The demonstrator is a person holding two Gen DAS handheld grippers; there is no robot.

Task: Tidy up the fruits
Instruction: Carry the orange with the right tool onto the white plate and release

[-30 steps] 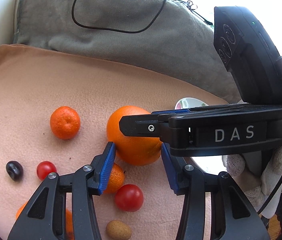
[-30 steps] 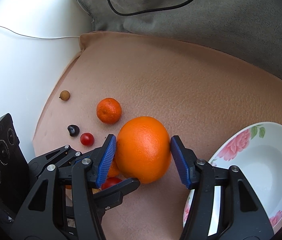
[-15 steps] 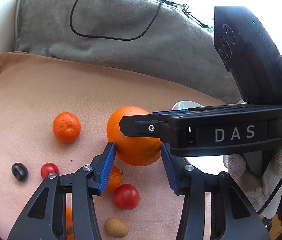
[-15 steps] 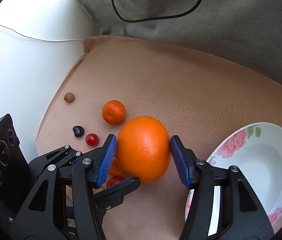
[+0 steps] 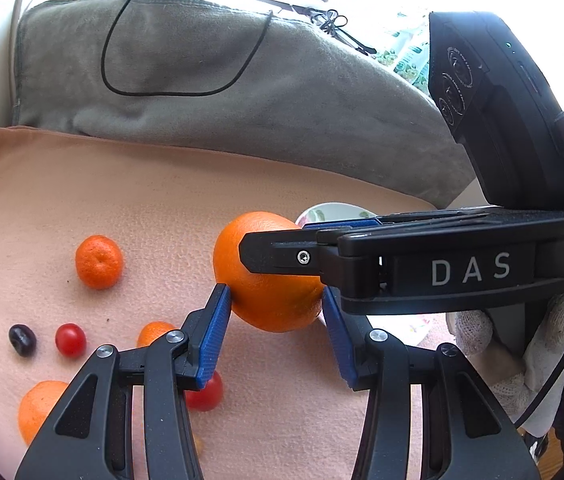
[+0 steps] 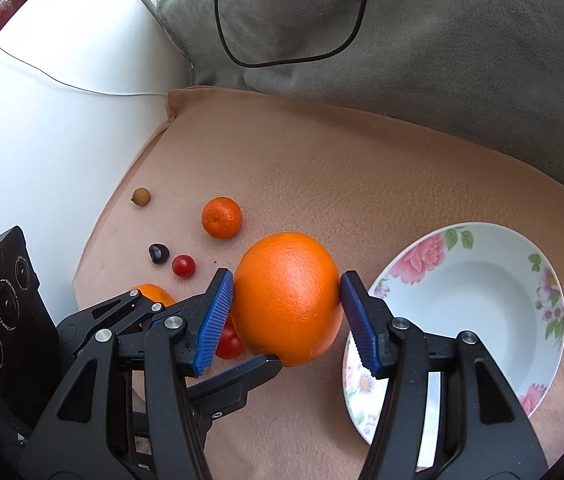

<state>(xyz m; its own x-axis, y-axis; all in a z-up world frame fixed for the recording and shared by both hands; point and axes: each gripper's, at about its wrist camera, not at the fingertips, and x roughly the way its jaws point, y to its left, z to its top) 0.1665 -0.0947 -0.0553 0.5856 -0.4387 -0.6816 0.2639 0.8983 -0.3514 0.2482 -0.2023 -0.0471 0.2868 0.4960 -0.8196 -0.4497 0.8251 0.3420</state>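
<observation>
My right gripper [image 6: 286, 312] is shut on a big orange [image 6: 286, 298] and holds it above the peach cloth, just left of a flowered white bowl [image 6: 477, 300]. In the left wrist view the same orange [image 5: 270, 300] sits between that gripper's fingers [image 5: 278, 258], with the bowl [image 5: 331, 211] behind it. My left gripper [image 5: 274, 336] is open and empty, its blue pads flanking the orange from below without gripping it. Mandarins [image 5: 99, 262], cherry tomatoes [image 5: 70, 340] and a dark grape [image 5: 22, 340] lie on the cloth at the left.
A grey cushion [image 6: 441, 60] with a black cable [image 6: 282, 40] lies behind the cloth. A white surface [image 6: 42, 120] borders the cloth on the left. A small brown fruit [image 6: 140, 197] lies near the cloth's left edge. A gloved hand [image 5: 521, 360] holds the right gripper.
Both grippers have risen, so the fruits on the cloth look smaller and farther. The right gripper has lifted the big orange with it. The jaws have not changed.
</observation>
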